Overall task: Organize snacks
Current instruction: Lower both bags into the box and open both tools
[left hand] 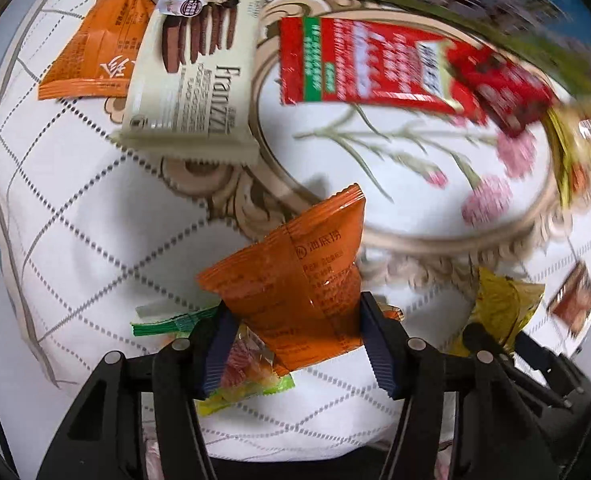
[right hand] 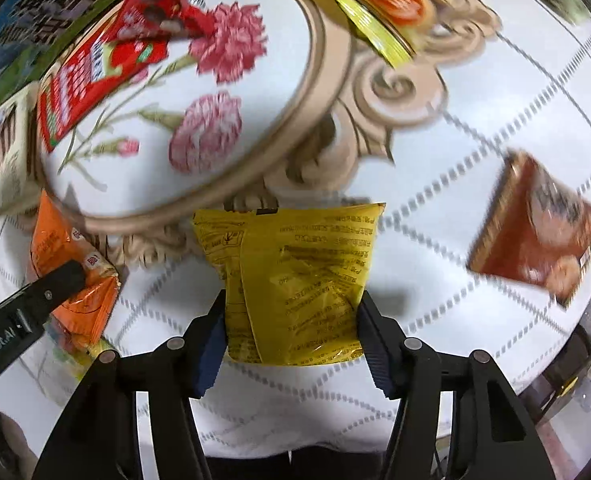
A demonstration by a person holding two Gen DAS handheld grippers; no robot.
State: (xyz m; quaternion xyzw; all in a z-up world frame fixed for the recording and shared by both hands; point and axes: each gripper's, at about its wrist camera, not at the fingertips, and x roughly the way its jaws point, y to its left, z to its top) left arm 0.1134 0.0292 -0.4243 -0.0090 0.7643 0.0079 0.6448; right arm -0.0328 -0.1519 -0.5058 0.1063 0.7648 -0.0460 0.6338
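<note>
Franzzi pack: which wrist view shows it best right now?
The left wrist view. There the Franzzi pack lies face up and sharp, its brand name and biscuit picture readable, overlapping an orange packet. In the right wrist view it sits blurred and squeezed at the left edge, partly cut off.

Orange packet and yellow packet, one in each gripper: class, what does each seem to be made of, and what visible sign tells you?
Orange packet, in the left gripper: probably thin glossy plastic film; it shows creases, bright glints and a crimped, zigzag-cut end seal.
Yellow packet, in the right gripper: likely similar shiny plastic or foil-lined film; it wrinkles sharply and reflects light. The lining cannot be confirmed.
</note>
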